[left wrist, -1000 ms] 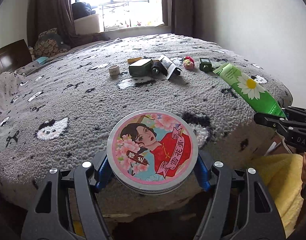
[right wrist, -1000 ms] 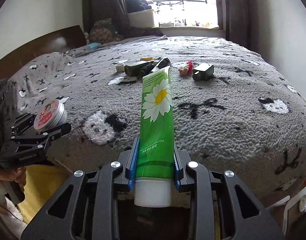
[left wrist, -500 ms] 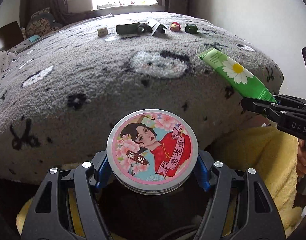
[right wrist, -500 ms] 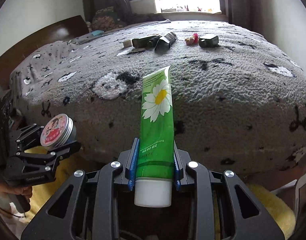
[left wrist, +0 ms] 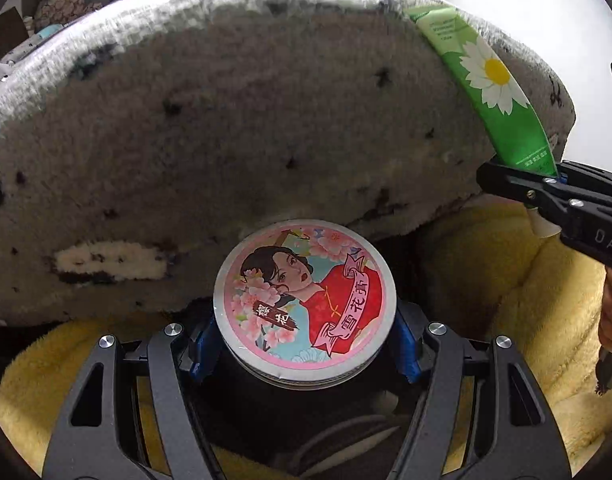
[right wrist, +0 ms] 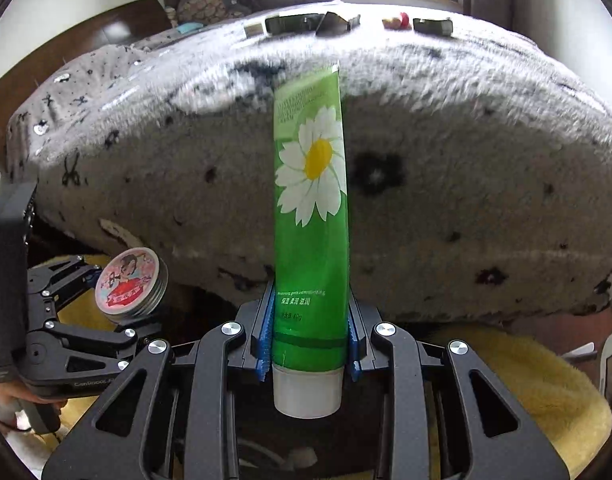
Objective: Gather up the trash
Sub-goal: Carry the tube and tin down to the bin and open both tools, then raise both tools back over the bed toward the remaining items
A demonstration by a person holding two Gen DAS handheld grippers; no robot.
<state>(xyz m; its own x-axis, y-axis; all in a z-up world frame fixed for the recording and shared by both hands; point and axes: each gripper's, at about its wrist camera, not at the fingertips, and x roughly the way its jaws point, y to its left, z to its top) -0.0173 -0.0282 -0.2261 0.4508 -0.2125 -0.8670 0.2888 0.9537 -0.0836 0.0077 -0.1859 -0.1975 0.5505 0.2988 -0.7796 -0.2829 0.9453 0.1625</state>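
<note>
the bed [right wrist: 466, 168], under a grey fleece blanket [left wrist: 226, 128] with black and white motifs, fills the upper part of both views, seen from below its edge. beneath that edge lies a yellow plush cushion or bin lining [left wrist: 518, 280], its exact form unclear. the left hand-held gripper [left wrist: 306, 340] is clamped on a round tin [left wrist: 305, 304], its blue pads pressing the tin's sides; the lid shows a woman in red among pink blossoms, facing the camera. the tin hangs in front of the bed's side, above the yellow plush. the right hand-held gripper [right wrist: 309, 340] is clamped on a green tube [right wrist: 311, 208] printed with a white daisy, gripped just above its white cap [right wrist: 307, 390], the crimped end pointing up toward the bed top. in the left view the tube sits to the right, apart from the tin. far back on the bed top a row of about 5 small items [right wrist: 346, 24] lies near the window, blurred.
</note>
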